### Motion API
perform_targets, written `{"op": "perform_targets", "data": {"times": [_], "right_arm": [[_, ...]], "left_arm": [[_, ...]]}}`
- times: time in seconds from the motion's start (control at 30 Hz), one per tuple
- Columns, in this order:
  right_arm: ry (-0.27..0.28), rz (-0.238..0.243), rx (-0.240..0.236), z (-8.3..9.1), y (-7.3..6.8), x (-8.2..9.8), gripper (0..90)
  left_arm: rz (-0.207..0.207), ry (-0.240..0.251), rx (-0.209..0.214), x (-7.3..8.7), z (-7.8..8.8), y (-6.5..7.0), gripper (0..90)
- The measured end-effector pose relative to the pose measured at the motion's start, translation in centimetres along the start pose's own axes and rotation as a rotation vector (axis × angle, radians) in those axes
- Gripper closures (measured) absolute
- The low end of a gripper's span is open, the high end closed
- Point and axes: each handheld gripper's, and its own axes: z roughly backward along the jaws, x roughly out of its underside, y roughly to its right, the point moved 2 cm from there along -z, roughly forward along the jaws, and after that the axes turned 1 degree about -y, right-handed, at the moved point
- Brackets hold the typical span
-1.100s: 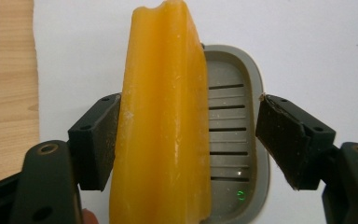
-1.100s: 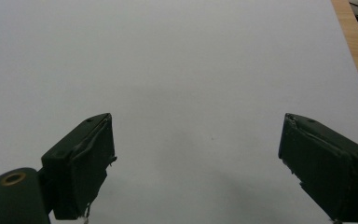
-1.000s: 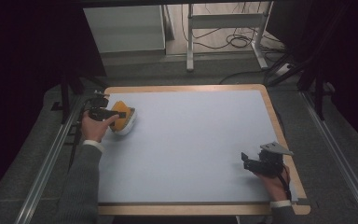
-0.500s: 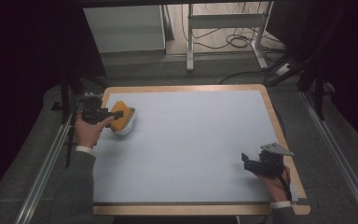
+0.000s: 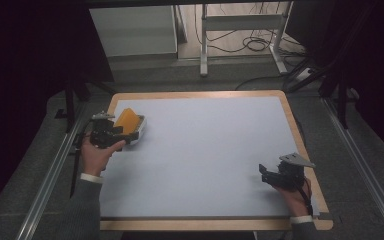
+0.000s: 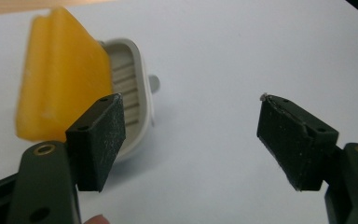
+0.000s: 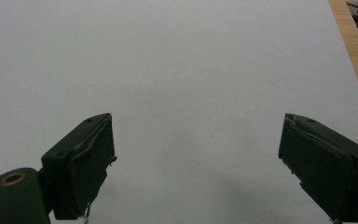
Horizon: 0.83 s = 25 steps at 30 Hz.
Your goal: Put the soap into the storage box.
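Observation:
A yellow sponge (image 5: 126, 119) stands tilted in a small white ribbed dish (image 5: 136, 131) at the left of the white table top (image 5: 210, 155). In the left gripper view the sponge (image 6: 58, 74) and the dish (image 6: 133, 88) lie just ahead of the left jaw. My left gripper (image 5: 122, 137) is open, its jaws wide apart with nothing between them, close against the dish's near side (image 6: 191, 140). My right gripper (image 5: 264, 175) rests near the table's front right corner, open over bare white surface (image 7: 196, 158).
A wooden rim (image 5: 300, 130) frames the white top. Metal rails (image 5: 55, 170) run along both sides of the table. Behind it stand a white cabinet (image 5: 130, 30), a metal stand (image 5: 240, 22) and floor cables (image 5: 250, 45).
My left hand and gripper have drawn back toward the near left, away from the sponge and dish. The right gripper has stayed put.

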Motion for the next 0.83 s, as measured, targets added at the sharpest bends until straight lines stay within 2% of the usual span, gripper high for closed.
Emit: {"op": "perform_targets", "data": {"times": [0.33,0.83], "right_arm": [[0.018,0.0,-0.002,0.2,0.0,-0.2,10.3],[0.033,-0.001,0.006,0.6,0.2,-0.2,10.4]], "left_arm": [[-0.012,-0.01,0.042,3.5,-0.4,1.5,24.0],[-0.021,-0.03,0.058,4.6,-1.1,1.9,23.6]]}}
